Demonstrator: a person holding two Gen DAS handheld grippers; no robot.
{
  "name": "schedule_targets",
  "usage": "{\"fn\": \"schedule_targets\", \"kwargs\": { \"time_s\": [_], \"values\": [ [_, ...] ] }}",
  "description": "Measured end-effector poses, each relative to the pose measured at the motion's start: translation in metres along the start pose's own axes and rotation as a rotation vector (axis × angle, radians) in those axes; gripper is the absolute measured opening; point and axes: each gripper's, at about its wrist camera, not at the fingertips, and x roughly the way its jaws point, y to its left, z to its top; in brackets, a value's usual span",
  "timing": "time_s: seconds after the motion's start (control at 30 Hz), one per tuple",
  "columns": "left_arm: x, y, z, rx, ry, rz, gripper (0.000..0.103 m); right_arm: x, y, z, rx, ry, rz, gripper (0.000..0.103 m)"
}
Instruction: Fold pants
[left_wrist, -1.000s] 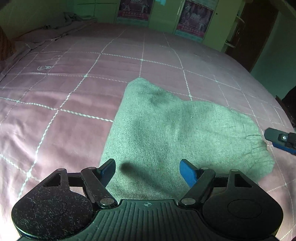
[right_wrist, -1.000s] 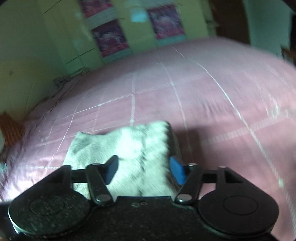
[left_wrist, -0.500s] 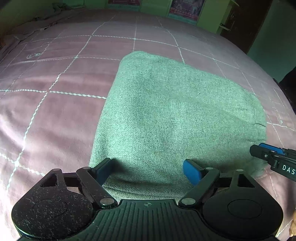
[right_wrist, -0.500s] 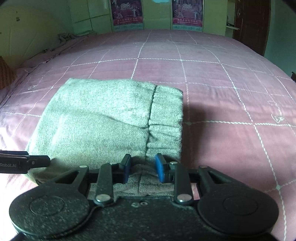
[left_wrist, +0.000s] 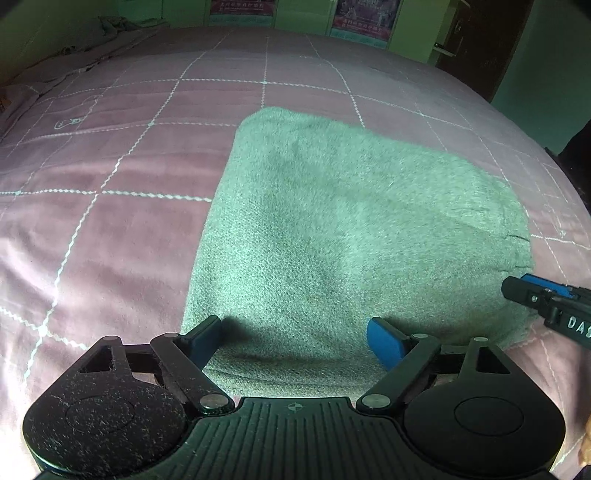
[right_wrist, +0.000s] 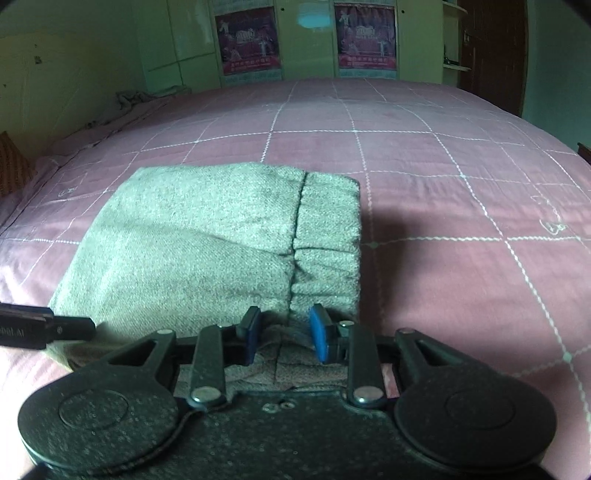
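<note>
Pants (right_wrist: 207, 251) folded on bed (right_wrist: 443, 177); right gripper (right_wrist: 284, 332) apparently pinching waistband.

The left gripper (left_wrist: 295, 338), black with blue-padded fingers, is angling downward with its jaws spread wide, nothing pressing between them; the right gripper (right_wrist: 284, 332), of the same build, is tilting downward, its narrowed jaws pinching grey knitted fabric between the pads
</note>
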Motion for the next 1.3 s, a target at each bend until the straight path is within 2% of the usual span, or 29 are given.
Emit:
{"fn": "schedule_targets", "kwargs": {
  "time_s": [0.13, 0.23, 0.37, 0.6, 0.7, 0.77, 0.83, 0.87, 0.93, 1.1, 1.2, 1.3],
  "values": [
    [-0.014, -0.004, 0.020, 0.014, -0.048, -0.009, 0.085, -0.018, 0.001, 0.030, 0.054, -0.009, 0.048, 0.034],
    [-0.012, -0.007, 0.043, 0.017, -0.056, -0.016, 0.085, -0.022, 0.009, 0.055, 0.021, -0.044, 0.039, 0.037],
    [0.007, -0.010, 0.068, 0.028, -0.043, 0.000, 0.085, 0.001, 0.021, 0.079, -0.049, -0.018, -0.003, 0.041],
    [0.056, -0.010, 0.105, 0.053, 0.007, 0.044, 0.085, 0.037, 0.015, 0.099, -0.022, -0.009, -0.035, 0.042],
    [0.085, -0.002, 0.117, 0.023, 0.044, 0.075, 0.085, 0.057, 0.011, 0.094, -0.055, 0.022, -0.082, 0.043],
    [0.101, 0.005, 0.125, -0.008, 0.059, 0.082, 0.085, 0.076, 0.001, 0.080, -0.071, 0.094, -0.123, 0.046],
    [0.114, 0.009, 0.133, -0.033, 0.067, 0.080, 0.087, 0.079, -0.017, 0.064, 0.010, 0.079, -0.112, 0.067],
    [0.120, 0.009, 0.136, -0.041, 0.070, 0.083, 0.091, 0.078, -0.027, 0.059, 0.075, 0.082, -0.087, 0.065],
    [0.127, 0.009, 0.142, -0.054, 0.061, 0.109, 0.092, 0.078, -0.038, 0.055, 0.151, 0.084, -0.057, 0.069],
    [0.137, 0.013, 0.149, -0.128, 0.078, 0.117, 0.092, 0.076, -0.034, 0.053, 0.130, 0.076, -0.073, 0.070],
    [0.118, 0.018, 0.144, -0.179, 0.031, 0.106, 0.092, 0.072, -0.030, 0.059, 0.117, 0.075, -0.080, 0.071],
    [0.091, 0.029, 0.133, -0.206, -0.009, 0.075, 0.092, 0.053, -0.017, 0.069, 0.046, 0.019, -0.103, 0.071]
  ]
}}
